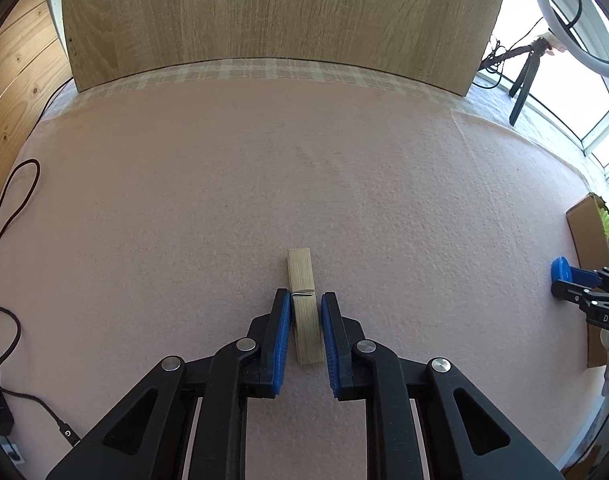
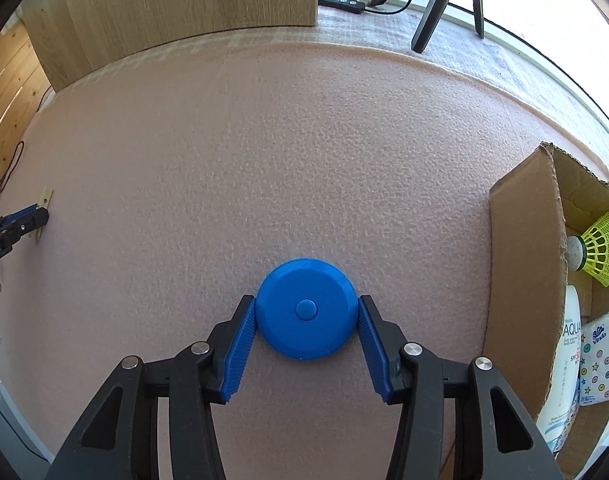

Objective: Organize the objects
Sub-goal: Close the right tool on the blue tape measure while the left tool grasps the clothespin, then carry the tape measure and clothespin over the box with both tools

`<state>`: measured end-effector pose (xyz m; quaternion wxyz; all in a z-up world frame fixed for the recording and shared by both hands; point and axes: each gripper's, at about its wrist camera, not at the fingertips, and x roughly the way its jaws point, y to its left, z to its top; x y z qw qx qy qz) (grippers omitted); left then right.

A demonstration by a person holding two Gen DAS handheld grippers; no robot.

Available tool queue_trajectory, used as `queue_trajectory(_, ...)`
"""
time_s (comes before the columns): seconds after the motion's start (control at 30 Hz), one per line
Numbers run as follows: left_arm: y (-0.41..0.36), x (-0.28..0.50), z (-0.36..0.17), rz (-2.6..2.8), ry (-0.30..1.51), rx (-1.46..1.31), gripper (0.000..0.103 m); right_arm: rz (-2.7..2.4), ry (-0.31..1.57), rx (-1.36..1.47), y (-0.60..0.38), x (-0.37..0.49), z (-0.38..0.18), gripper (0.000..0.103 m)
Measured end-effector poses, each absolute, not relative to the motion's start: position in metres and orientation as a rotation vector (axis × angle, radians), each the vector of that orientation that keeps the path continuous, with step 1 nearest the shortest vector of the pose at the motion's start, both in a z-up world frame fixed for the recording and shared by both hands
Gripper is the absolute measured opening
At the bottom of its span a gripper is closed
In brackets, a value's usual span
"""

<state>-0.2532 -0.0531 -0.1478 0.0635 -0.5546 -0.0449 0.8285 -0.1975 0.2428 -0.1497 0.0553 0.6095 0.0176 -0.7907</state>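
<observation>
A wooden clothespin (image 1: 302,304) lies on the pink mat between the fingers of my left gripper (image 1: 305,300). The left pad touches it and a thin gap shows at the right pad. A round blue disc with a centre button (image 2: 306,314) lies on the mat between the fingers of my right gripper (image 2: 306,304), with both pads at its sides. The clothespin (image 2: 44,212) and left gripper also show at the far left of the right wrist view. The blue disc (image 1: 560,270) shows at the right edge of the left wrist view.
An open cardboard box (image 2: 524,280) stands at the right and holds a yellow shuttlecock (image 2: 602,250), a lotion bottle (image 2: 564,360) and a tissue pack (image 2: 598,356). A wooden board (image 1: 272,16) stands at the back. Cables (image 1: 8,208) lie at the left and a tripod (image 2: 444,4) stands back right.
</observation>
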Motion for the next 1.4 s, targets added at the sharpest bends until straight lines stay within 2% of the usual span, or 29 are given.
queue_trajectory(0.27,-0.036,-0.242,-0.149,2.448,-0.152,-1.66,0.014,-2.436,-0.025,1.775,0.252,-0.186,-0.139,0.046)
queue_trajectory(0.57,0.02,-0.229,-0.127,2.373,-0.133,-1.567,0.014,-2.487,-0.059,1.678,0.261,-0.157,-0.108,0.046)
queue_trajectory(1.0,0.149,-0.227,-0.076,2.259,-0.03,-1.363,0.014,-2.594,-0.162,1.602,0.331,-0.111,-0.07,0.046)
queue_trajectory(1.4,0.277,-0.237,-0.052,2.152,0.056,-1.244,0.014,-2.715,-0.211,1.619,0.406,-0.068,-0.055,0.046)
